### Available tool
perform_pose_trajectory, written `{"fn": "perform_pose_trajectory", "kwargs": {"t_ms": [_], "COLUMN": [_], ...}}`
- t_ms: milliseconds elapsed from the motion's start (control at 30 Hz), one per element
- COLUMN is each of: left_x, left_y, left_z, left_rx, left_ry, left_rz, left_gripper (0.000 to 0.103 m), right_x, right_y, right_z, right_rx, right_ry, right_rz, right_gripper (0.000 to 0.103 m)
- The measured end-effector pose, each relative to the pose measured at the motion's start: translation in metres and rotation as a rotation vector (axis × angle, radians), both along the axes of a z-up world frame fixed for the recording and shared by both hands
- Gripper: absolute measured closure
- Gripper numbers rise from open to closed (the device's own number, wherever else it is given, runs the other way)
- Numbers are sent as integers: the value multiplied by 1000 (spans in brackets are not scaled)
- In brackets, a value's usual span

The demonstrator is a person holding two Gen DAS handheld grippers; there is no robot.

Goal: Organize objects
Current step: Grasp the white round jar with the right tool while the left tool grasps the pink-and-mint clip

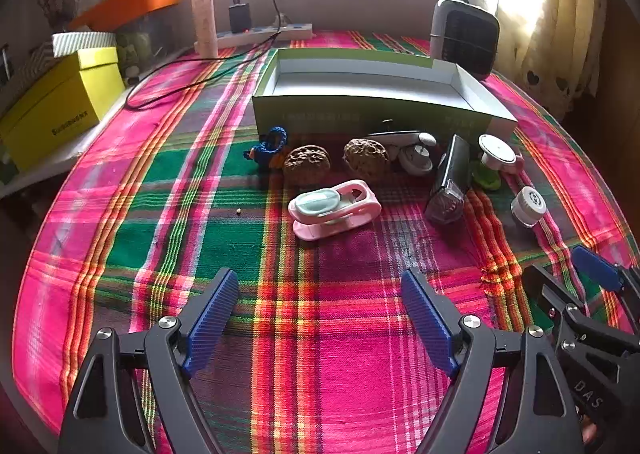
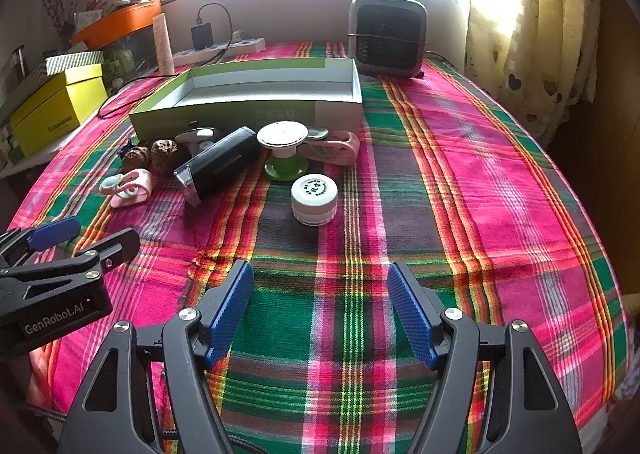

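Hovering wide open and empty, right gripper faces the jar dead ahead, nearer than left gripper, also open, facing the clip.

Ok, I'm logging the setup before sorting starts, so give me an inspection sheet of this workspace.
Surface: plaid tablecloth, wrinkled near the left tongs.
Job's things: open box empty; white jar, black case, pink clip, two walnuts lie in front of it.
Clutter: yellow box, heater.
Grippers: left tongs and right tongs open, holding nothing.
Cables: black charger cable trails from the power strip.
Surroundings: window, curtain.
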State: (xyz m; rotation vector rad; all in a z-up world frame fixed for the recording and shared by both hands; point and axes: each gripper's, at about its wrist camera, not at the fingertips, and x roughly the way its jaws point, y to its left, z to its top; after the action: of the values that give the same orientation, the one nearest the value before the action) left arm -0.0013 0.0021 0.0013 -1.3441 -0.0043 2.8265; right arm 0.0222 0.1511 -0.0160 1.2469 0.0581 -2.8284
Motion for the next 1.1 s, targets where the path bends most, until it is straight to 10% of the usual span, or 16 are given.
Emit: {"fn": "perform_pose_trajectory", "kwargs": {"t_ms": [1100], "left_x": [-35], "left_y": [-23], "left_z": [6], "left_rx": [47], "left_ry": [11], "left_rz": [-147], "left_gripper": [21], "right_x": [-43], "right_y": [7], "right_z": [2], "right_rx": [11], "right_ry": [-43], "right_rz": [140], "right_gripper": [33]}}
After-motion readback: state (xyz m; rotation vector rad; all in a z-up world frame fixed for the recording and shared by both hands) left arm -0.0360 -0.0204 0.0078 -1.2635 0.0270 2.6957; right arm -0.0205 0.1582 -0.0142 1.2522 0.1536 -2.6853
